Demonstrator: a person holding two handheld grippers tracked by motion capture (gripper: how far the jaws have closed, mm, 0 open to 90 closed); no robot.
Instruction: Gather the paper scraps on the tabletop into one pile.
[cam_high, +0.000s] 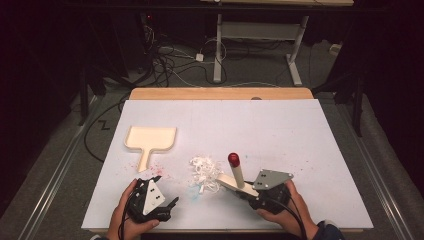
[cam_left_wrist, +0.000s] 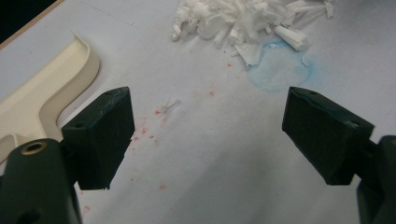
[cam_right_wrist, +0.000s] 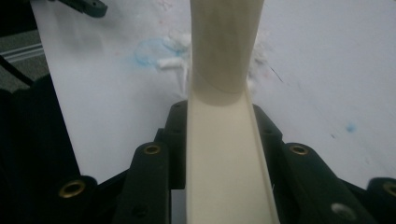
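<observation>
Item: brush (cam_high: 236, 172), cream handle, red tip, clenched in my right claw (cam_high: 248, 192), long axis slanting up-left. Paper-scrap pile (cam_high: 204, 172) lies just left of it. Left claw (cam_high: 167, 206) released; dustpan (cam_high: 150, 139) beyond the pile.

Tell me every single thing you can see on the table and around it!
Brush: one, cream handle with a red tip, gripped by the right gripper, beside the paper pile.
Paper scraps: one pile, white, near the table's front middle.
Dustpan: one, cream, lying flat at the table's left.
Blue stain: one, pale blue, next to the scraps.
Red specks: several, red, scattered near the dustpan's handle.
Table: one, white top with a wooden far edge.
Cables: several, dark and white, on the floor behind the table.
Left gripper: one, black, jaws open, at the front left.
Right gripper: one, black, closed on the brush.
</observation>
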